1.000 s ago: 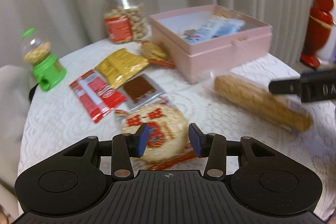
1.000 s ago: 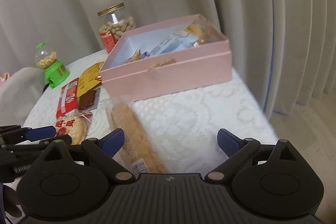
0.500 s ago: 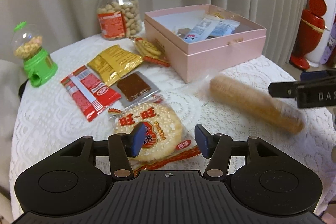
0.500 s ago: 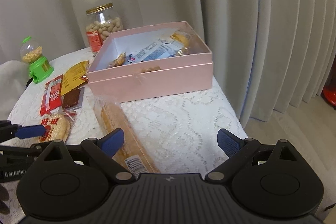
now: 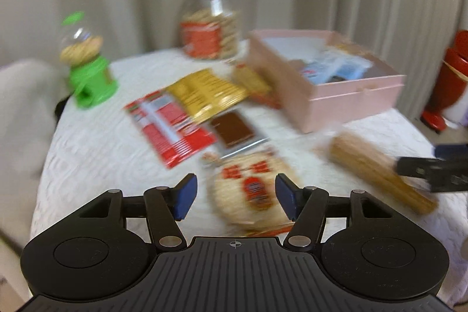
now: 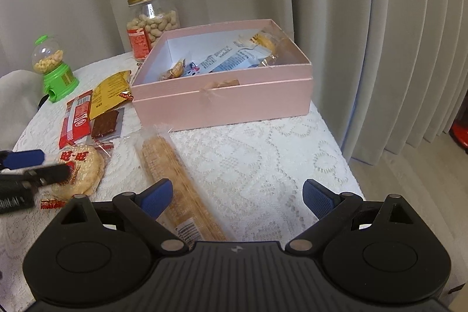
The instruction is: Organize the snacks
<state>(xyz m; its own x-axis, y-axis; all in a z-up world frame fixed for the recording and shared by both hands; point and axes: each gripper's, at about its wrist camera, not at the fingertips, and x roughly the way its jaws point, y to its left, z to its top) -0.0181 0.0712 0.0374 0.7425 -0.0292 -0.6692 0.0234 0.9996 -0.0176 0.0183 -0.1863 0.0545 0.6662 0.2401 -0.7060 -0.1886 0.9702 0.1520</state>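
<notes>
The left tool (image 5: 232, 196) is hanging over the round rice cracker pack (image 5: 251, 190) at the near edge of the worktop (image 6: 263, 154). Its jaws are opening wide, w/ the pack lying between them, but the blue pads aren't touching it. So nothing is being held by it.

The right tool (image 6: 237, 195) is sitting wide apart too, gripping nothing. The long biscuit sleeve (image 6: 172, 177) is lying right under its left pad, pointing toward the pink box (image 6: 222, 104).

A bit farther, the chocolate bar (image 6: 105, 123), red wrapper (image 6: 74, 119) & yellow pack (image 6: 109, 91) are lying loose beside the box. The box is open and already has a few snacks in it. Behind are standing the peanut jar (image 6: 152, 22) and the green candy toy (image 6: 57, 69).

Step in hand, I think: getting set to pick up the next loose snack, prob. the rice cracker. Next move: the left tool needs to go lower so the pads come around the pack's sides, then squeeze softly, b/c crackers break easy. Then it needs lifting over the box wall and dropping inside.
</notes>
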